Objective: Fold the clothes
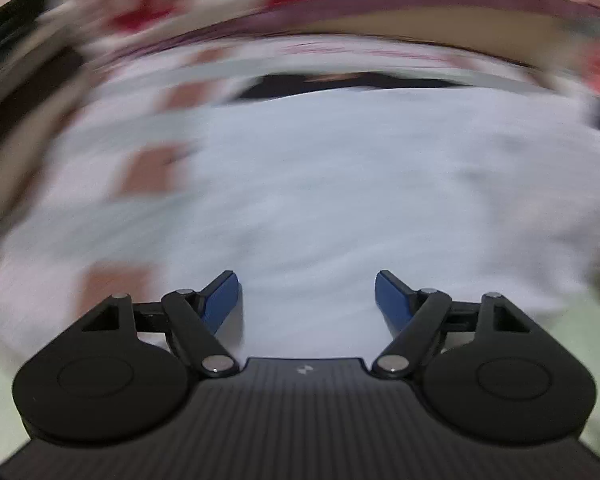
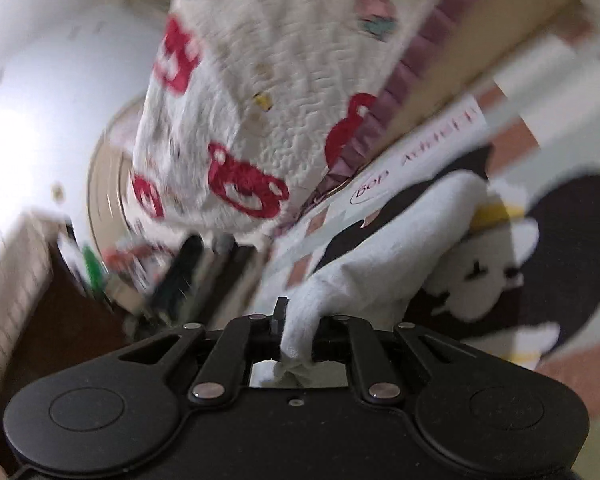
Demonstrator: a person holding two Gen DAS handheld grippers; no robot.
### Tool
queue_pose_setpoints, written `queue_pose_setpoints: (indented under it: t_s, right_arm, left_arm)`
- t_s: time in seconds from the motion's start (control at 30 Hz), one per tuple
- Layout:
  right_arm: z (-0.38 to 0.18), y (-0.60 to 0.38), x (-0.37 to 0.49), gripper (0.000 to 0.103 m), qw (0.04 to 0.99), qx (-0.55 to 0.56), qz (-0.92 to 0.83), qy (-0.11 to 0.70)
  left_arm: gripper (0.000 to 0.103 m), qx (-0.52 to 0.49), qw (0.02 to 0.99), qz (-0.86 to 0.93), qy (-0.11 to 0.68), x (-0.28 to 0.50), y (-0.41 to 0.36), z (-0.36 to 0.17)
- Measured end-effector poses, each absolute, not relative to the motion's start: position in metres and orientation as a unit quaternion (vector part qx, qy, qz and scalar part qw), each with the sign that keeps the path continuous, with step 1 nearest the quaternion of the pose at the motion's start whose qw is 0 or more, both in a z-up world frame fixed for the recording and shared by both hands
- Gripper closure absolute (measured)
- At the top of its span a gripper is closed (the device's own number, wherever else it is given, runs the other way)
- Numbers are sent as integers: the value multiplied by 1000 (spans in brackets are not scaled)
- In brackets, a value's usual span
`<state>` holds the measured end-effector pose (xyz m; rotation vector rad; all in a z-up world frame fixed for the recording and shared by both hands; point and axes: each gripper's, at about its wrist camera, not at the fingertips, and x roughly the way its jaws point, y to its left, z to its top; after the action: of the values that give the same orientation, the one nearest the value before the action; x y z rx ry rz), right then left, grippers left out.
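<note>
A white garment (image 1: 340,184) lies spread over the bed, blurred by motion in the left wrist view. Above it my left gripper (image 1: 306,300) stands open, and nothing sits between its blue pads (image 1: 224,300). In the right wrist view my right gripper (image 2: 298,332) is shut on a bunched edge of the same white garment (image 2: 380,256). That cloth trails away from the jaws to the right and lifts over a black patch with a white cartoon print (image 2: 500,264).
The bed sheet (image 2: 440,128) is white with pink squares and printed letters. A white quilt with red bear shapes (image 2: 252,120) and a purple frill hangs beyond it. Dark furniture and small clutter (image 2: 172,272) stand to the left, under a white wall.
</note>
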<state>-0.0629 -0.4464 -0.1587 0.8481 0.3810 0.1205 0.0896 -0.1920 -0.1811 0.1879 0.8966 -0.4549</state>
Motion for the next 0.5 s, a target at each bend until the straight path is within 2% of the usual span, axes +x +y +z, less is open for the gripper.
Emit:
queue_pose_setpoints:
  t_s: [0.07,0.2,0.37,0.5]
  right_arm:
    - [-160,-444,-62,91,893,403,57,190]
    - [-152,-439,-59,90,908,363,56,203]
    - [-121,-414,-27,90,933,251,95,239]
    - [-107,-368,10,90,938,137,150,280]
  left_arm:
    - [21,61,876,-181,443,94,-164,-183]
    - [23,53,901,-106,418,108,-124,-161]
    - [23,-24,903,-184,388,132,-100,-128]
    - [23,-99,887,-244,378,140,-102,-123]
